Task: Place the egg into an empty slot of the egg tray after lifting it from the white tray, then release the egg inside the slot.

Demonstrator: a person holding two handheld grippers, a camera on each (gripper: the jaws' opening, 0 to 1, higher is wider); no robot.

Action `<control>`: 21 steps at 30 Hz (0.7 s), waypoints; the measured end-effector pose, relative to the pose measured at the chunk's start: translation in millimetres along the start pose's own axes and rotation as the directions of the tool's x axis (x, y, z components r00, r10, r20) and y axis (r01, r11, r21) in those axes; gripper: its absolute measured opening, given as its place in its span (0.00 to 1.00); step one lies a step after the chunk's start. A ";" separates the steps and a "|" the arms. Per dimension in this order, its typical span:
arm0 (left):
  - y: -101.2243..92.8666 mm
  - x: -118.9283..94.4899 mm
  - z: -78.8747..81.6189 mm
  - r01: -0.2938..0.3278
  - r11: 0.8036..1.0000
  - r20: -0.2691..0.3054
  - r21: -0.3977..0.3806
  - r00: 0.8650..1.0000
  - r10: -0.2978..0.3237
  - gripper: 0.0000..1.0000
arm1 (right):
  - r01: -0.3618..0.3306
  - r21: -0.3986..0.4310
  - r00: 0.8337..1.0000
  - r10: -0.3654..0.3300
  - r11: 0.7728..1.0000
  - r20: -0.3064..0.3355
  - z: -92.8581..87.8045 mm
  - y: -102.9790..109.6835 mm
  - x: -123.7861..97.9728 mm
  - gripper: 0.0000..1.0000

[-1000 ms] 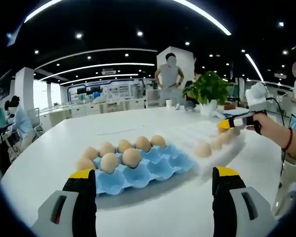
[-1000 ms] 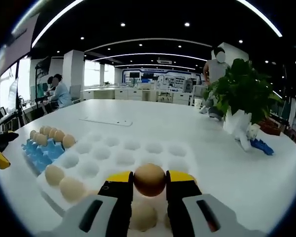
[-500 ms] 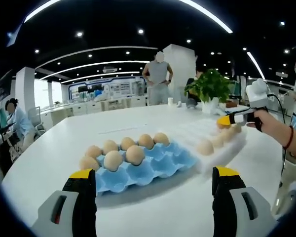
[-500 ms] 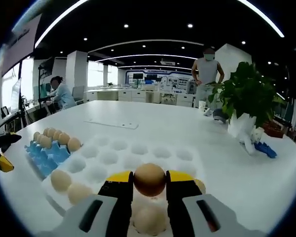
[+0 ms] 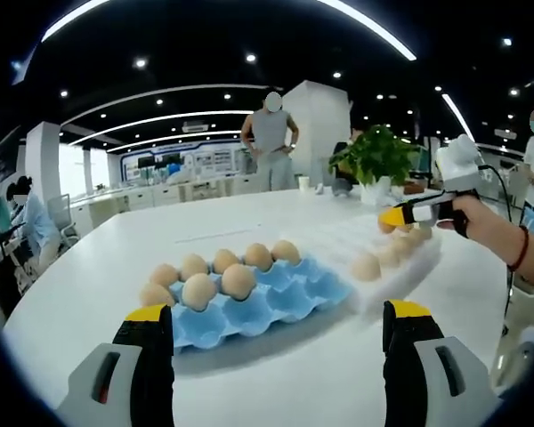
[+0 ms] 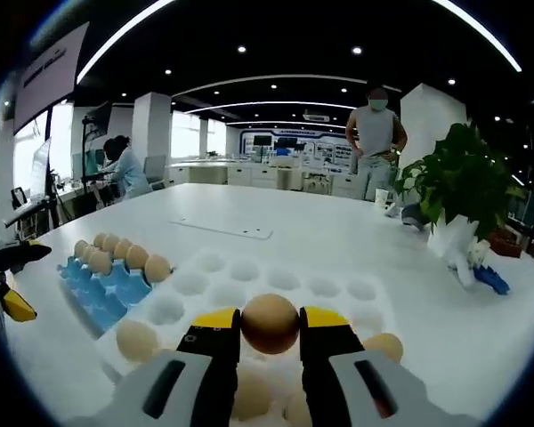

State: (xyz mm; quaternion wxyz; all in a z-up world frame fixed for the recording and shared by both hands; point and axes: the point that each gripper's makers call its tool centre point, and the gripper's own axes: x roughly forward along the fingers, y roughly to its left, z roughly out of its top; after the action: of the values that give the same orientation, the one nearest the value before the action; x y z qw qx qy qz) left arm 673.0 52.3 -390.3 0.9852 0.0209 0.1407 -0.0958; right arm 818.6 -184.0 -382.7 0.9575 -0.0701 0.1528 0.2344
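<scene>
- 1 brown egg (image 6: 270, 323) sits clamped between the yellow-tipped jaws of our right gripper (image 6: 270, 331); in the right gripper view it hangs above the white moulded tray with round hollows (image 6: 276, 277)
- 4 more brown eggs lie in that white tray near its close edge, 1 at the left (image 6: 136, 339), 1 at the right (image 6: 384, 346), 2 partly hidden behind the jaws
- 7 brown eggs fill the far side of the blue plastic egg tray (image 5: 280, 298) in the left gripper view; its near slots lie bare
- our left gripper (image 5: 276, 342) stands with jaws spread wide, nothing between them, low over the white round table (image 5: 116, 267) before the blue tray
- a potted green plant (image 6: 458, 191) stands on the table beyond the white tray
</scene>
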 end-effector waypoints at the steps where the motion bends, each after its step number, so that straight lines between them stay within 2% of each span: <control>1: -0.1 -0.2 -0.1 0.000 1.000 0.000 0.000 1.000 0.000 1.00 | -0.001 0.000 1.000 0.001 1.000 0.000 0.3 0.9 0.2 0.27; 21: 2.4 1.0 0.6 -0.004 1.000 0.001 -0.007 1.000 0.004 1.00 | -0.097 -0.016 0.995 0.097 0.995 0.009 14.5 57.4 20.3 0.27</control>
State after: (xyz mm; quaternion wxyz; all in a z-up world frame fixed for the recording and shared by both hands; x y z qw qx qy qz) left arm 674.6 54.4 -389.9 0.9855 0.0178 0.1406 -0.0935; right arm 812.6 -121.8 -379.2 0.9451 -0.0692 0.1497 0.2822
